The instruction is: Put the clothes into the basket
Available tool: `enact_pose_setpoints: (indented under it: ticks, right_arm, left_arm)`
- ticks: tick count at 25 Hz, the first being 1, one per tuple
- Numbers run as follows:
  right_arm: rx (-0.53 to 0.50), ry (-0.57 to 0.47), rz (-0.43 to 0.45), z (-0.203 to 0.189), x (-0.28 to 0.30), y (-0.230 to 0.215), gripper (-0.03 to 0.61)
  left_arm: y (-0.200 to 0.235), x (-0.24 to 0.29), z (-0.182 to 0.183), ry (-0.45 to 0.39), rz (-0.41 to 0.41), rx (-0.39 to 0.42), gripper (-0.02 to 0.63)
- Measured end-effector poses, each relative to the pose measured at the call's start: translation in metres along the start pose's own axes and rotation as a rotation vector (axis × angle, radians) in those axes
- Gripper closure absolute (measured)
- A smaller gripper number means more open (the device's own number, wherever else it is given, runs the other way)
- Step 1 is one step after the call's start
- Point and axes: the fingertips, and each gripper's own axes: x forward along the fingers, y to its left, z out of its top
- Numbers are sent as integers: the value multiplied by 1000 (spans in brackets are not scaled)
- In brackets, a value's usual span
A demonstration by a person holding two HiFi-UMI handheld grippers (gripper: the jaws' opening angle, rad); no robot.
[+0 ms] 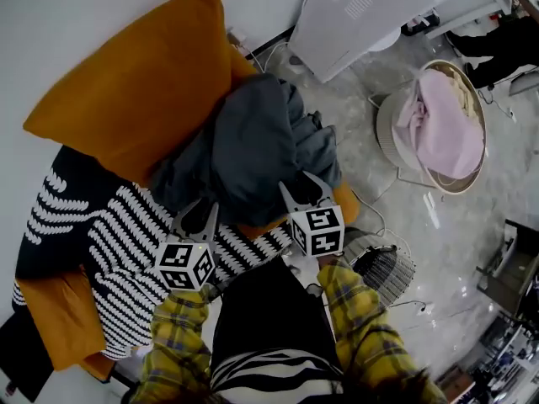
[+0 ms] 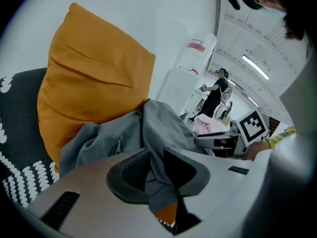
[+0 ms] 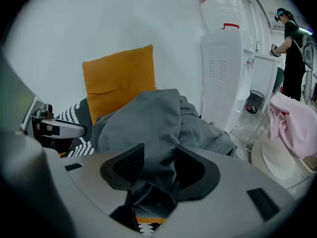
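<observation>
In the head view a grey garment lies heaped against the lower right edge of an orange cushion, partly over a striped blanket that spreads below the cushion. The basket stands on the floor well to the right of the cushion, with a pink cloth inside it. The left gripper points at the garment's near edge, below the cushion. The right gripper has its tips over the garment's near right part, further from the cushion. In the left gripper view the jaws stand only a narrow gap apart. Grey cloth shows through that gap, but the pads are not seen pressing on it, and the cushion rises behind to the left. In the right gripper view the jaws stand wide apart with a fold of the garment lying between them, not pinched. The cushion stands upright behind the garment, to the left.
</observation>
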Motion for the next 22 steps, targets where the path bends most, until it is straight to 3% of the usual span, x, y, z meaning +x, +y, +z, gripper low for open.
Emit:
enact_pose_setpoints:
  ticks: [5,17,22]
  right_arm:
    - [13,27,-26,-6,14,-7,377]
    - [-36,53,4,-10,45,14,379]
    - [-66,69,15,-12,54,24,424]
  left_arm:
    - [15,14,-7,5,18,-21,518]
    - [29,24,-23,13,21,-50,518]
    - [33,22,-30,13,26,-61,518]
